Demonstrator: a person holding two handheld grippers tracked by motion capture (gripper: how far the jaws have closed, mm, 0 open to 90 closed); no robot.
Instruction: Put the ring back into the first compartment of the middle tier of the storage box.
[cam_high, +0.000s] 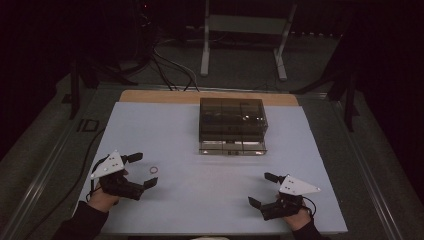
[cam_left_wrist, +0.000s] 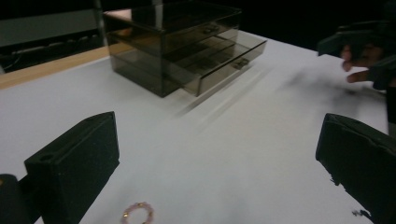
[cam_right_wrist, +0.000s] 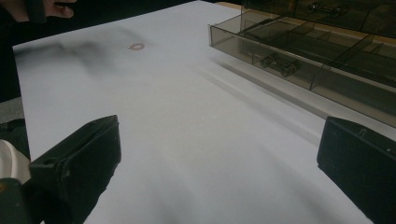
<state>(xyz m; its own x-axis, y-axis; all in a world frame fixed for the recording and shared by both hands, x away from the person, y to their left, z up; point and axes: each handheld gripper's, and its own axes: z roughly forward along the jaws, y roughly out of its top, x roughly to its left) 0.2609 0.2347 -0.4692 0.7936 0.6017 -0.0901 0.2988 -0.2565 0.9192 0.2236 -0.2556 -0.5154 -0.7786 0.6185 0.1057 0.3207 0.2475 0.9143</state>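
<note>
**Small beaded ring framed between open jaws, drawer box waiting ahead**

A small pinkish beaded ring (cam_high: 154, 170) is seen lying flat on the white-covered counter (cam_high: 210, 200), just ahead of the left hand-held gripper (cam_high: 141, 170) and between the lines of its two black jaws, which are spread wide and hold nothing. The placement is judged to suit a straight closing grasp on the ring.

The right hand-held gripper (cam_high: 264, 189) is likewise held wide open and empty, low over the counter, well apart from the ring. Ahead of both, a smoky transparent plastic drawer box (cam_high: 232, 120) stands with its bottom divided drawer (cam_right_wrist: 299, 60) pulled out; small metal pieces (cam_right_wrist: 280, 64) lie in one compartment, so the drawer is presumably left open to receive the ring.

No brand, label or writing can be read anywhere.
</note>
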